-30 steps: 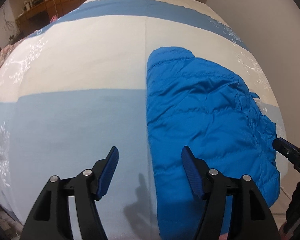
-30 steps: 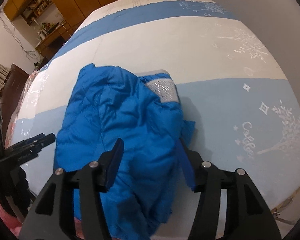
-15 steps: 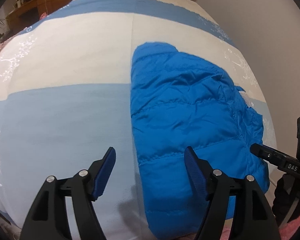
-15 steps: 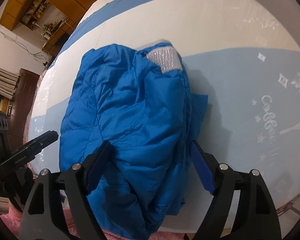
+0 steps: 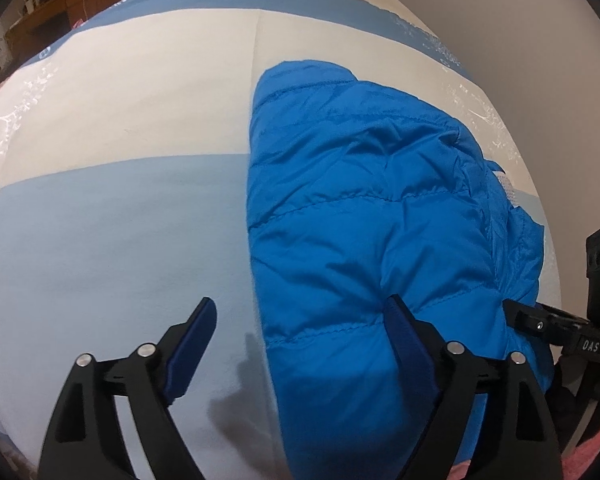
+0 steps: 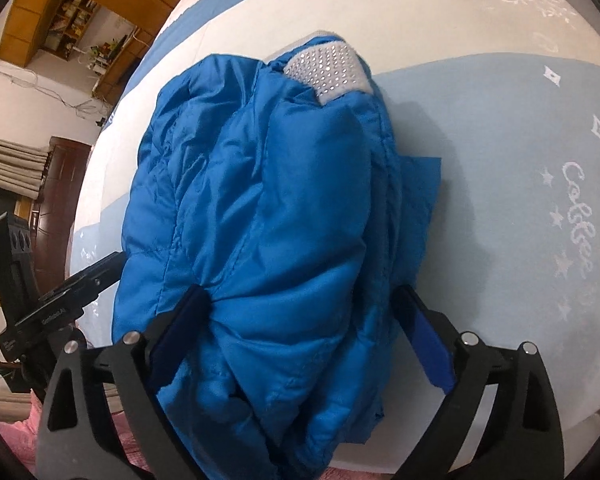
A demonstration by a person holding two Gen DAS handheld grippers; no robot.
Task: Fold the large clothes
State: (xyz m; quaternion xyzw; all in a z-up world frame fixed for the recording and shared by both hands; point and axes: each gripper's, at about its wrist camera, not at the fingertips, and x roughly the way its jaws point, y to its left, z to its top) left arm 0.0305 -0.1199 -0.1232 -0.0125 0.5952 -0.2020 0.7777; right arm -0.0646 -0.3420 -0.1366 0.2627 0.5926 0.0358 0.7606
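A bright blue quilted puffer jacket lies folded in a bundle on the bed, with a grey dotted collar lining at its far end. My left gripper is open; its right finger presses into the jacket's near left edge and its left finger is over bare sheet. My right gripper is open, with its jaws straddling the jacket's near right end and the fabric bulging between them. The right gripper also shows at the right edge of the left wrist view.
The bed sheet has light blue, cream and darker blue bands with white printed patterns. A pale wall runs along the bed's far side. Wooden cabinets and shelves stand beyond the bed. Pink fabric lies at the near edge.
Both grippers have moved down and forward onto the jacket. The right gripper's jaws now straddle its near end, and the left gripper's right finger has come onto its edge.
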